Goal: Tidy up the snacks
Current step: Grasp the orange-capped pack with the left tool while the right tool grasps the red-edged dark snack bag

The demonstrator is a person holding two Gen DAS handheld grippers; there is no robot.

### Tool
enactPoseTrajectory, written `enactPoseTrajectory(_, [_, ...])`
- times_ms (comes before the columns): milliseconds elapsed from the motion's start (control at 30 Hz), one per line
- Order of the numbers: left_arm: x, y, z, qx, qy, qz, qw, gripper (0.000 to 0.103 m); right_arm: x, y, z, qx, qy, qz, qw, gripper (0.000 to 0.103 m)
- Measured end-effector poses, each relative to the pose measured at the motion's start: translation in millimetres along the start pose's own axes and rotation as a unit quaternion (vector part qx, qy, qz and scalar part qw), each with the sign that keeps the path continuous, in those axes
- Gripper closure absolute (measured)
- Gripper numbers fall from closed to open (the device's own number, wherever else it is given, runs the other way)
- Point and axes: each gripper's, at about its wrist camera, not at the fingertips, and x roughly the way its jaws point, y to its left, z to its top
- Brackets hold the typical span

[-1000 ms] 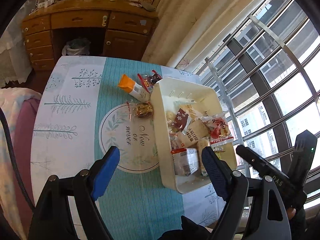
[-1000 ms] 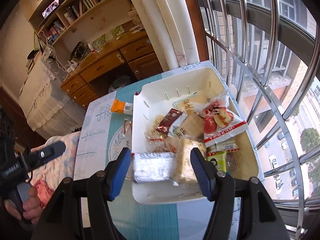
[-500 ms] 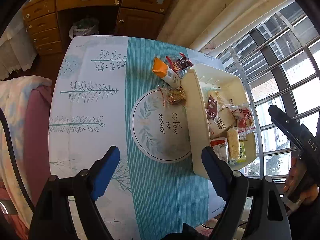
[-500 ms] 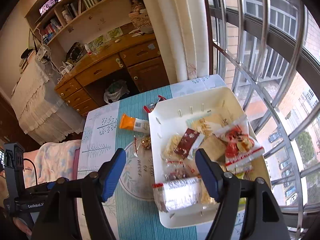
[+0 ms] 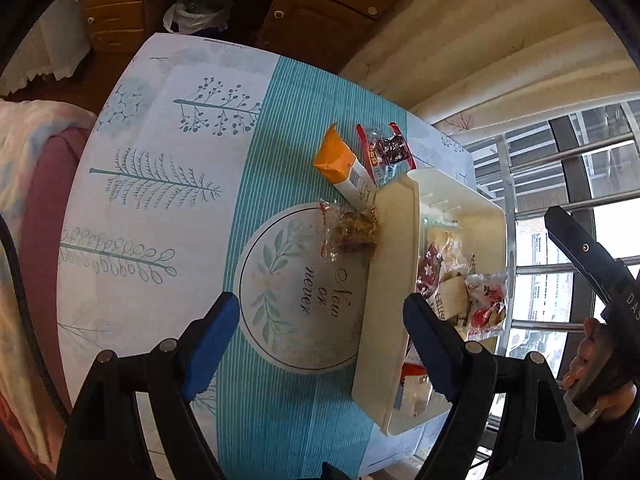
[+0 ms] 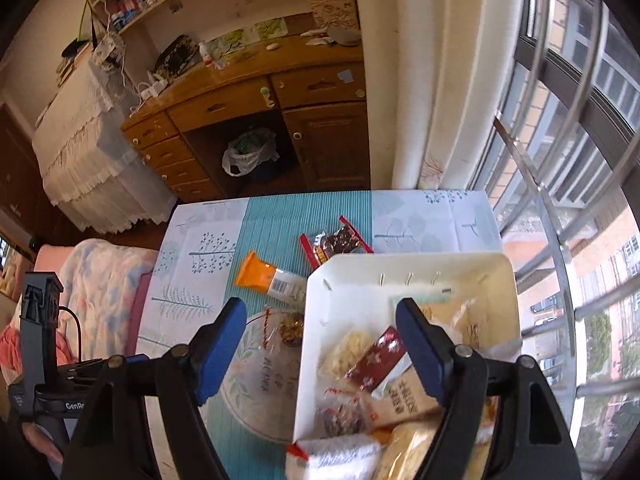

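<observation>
The left gripper [image 5: 320, 332] hangs over the table [image 5: 168, 216] with its blue pads wide apart and nothing between them; under the gap lies the round leaf print of the cloth. The right gripper [image 6: 322, 340] hangs above the near left part of the bin [image 6: 496, 276], its jaws opening, with no packet touching the pads.

The bin is a cream plastic tub at the window side of the table, with packets piled inside: a dark red bar [image 6: 378, 354], a tan pack [image 6: 404, 398], a silver-white pack [image 6: 340, 458] at the near edge, and a red-and-white bag [image 5: 486, 306] seen in the left view.

Three snacks lie on the cloth outside the bin. An orange pack [image 5: 344, 166] rests just beside the bin's far left corner. A red-edged clear pack [image 5: 386, 152] of dark pieces lies next to it, behind the bin's far wall. A clear nut pack [image 5: 352, 230] lies against the bin's left wall, on the rim of the round print.

At the right edge of the left view a hand [image 5: 592, 364] holds the right gripper's handle.
</observation>
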Motion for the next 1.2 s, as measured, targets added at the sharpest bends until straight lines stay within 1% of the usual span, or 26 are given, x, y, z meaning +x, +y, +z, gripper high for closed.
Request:
enactPoseTrajectory(133, [21, -4, 21, -0.035, 0.005, 0.000, 0.9994, 0.020, 28, -11, 24, -0.020, 0.028, 0.007, 0.999, 0.025])
enactPoseTrajectory(233, [39, -6, 38, -0.059, 0.010, 0.000, 0.9982, 0.020, 51, -17, 41, -0.034, 0.043, 0.000, 0.998, 0.025])
enactPoseTrajectory(333, [54, -11, 53, -0.084, 0.013, 0.020, 0.9962, 0.020, 77, -25, 58, -0.031, 0.061, 0.003, 0.998, 0.025])
enactPoseTrajectory(400, [65, -12, 63, -0.108, 0.016, 0.020, 0.9939, 0.020, 94, -27, 66, -0.037, 0.072, 0.004, 0.997, 0.025])
enactPoseTrajectory(500, [83, -11, 75, -0.145, 0.027, 0.028, 0.9887, 0.020, 121, -28, 74, -0.052, 0.091, 0.000, 0.994, 0.025])
enactPoseTrajectory(567, [98, -8, 82, -0.174, 0.039, 0.028, 0.9836, 0.020, 139, -28, 79, -0.061, 0.109, -0.001, 0.992, 0.025])
enactPoseTrajectory(833, [137, -4, 100, -0.233, 0.060, 0.028, 0.9702, 0.022, 196, -21, 80, -0.104, 0.170, -0.005, 0.980, 0.025])
enactPoseTrajectory(933, [148, -1, 108, -0.250, 0.067, 0.026, 0.9657, 0.027, 212, -17, 78, -0.121, 0.191, -0.011, 0.974, 0.025])
enactPoseTrajectory(967, [151, -1, 110, -0.252, 0.069, 0.024, 0.9649, 0.029, 217, -15, 77, -0.127, 0.197, -0.016, 0.972, 0.025])
enactPoseTrajectory(1033, [157, -2, 112, -0.251, 0.074, 0.022, 0.9648, 0.030, 227, -13, 75, -0.136, 0.210, -0.028, 0.968, 0.025])
enactPoseTrajectory(1133, [168, -5, 117, -0.251, 0.081, 0.020, 0.9643, 0.036, 237, -13, 73, -0.136, 0.222, -0.024, 0.965, 0.027])
enactPoseTrajectory(1200, [176, -8, 120, -0.252, 0.084, 0.021, 0.9639, 0.038, 243, -13, 73, -0.133, 0.231, -0.023, 0.964, 0.031])
